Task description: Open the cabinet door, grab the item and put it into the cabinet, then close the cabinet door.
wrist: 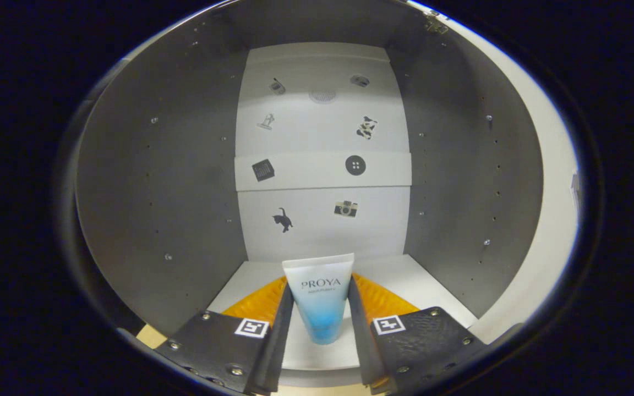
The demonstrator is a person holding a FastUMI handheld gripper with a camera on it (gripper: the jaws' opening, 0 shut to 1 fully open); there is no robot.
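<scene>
A white tube (320, 300) that fades to blue at its lower end stands upright between my fingers, wide crimped end up. My gripper (320, 286) is shut on the tube, with one finger pressing each side. I hold it just above the white floor (399, 275) of the open cabinet, near the front edge. The cabinet's grey side walls (174, 181) rise on both sides, and its white back panel (322, 225) lies beyond the tube. The open door (548, 209) is a pale panel swung out on the right, with a hinge (437, 23) at the top.
Several small stickers dot the back panel, among them a black cat (283, 220), a camera (345, 208) and a round button (355, 165). A white crossbar (306, 171) runs across the back at mid height. Free floor extends behind the tube.
</scene>
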